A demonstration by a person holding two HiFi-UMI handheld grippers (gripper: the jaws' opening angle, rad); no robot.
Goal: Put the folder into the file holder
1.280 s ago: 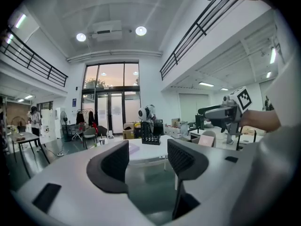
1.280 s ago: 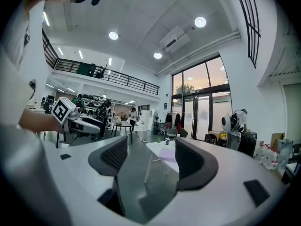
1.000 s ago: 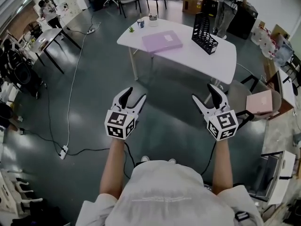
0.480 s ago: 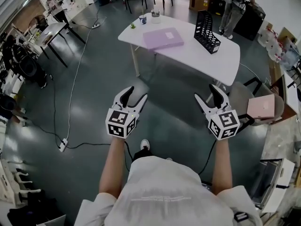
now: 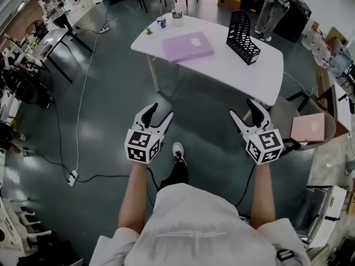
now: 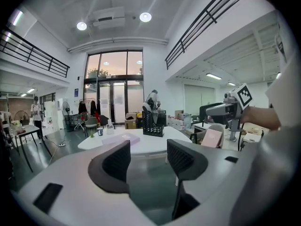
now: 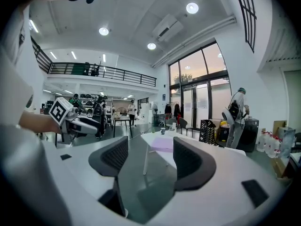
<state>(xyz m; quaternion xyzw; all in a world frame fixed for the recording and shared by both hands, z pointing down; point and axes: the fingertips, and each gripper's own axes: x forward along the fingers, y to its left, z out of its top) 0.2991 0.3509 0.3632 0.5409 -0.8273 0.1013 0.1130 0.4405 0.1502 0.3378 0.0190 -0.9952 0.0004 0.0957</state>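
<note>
Big open stretch of floor [image 5: 111, 110] between the person and the white desk [image 5: 244, 76], so nothing's in reach yet. The desk is well ahead, with free floor all along its near side. A chair carrying a pink box [image 5: 308, 127] sits off to the right, just beside the right arm, so I'd watch that side.

The lilac folder [image 5: 187, 46] lies flat on the desk, long axis running roughly left-right, with its near long edge close to the desk's near edge. That looks like a handy edge to get under. The black mesh file holder [image 5: 242, 36] stands to its right, apart from it.

The folder is straight ahead, slightly nearer the left hand-held gripper's [image 5: 160, 111] line than the right hand-held gripper's [image 5: 242, 110]. Both have their jaws apart with nothing between them.

There are small cups [image 5: 169, 18] at the far left corner, clear of the route.
</note>
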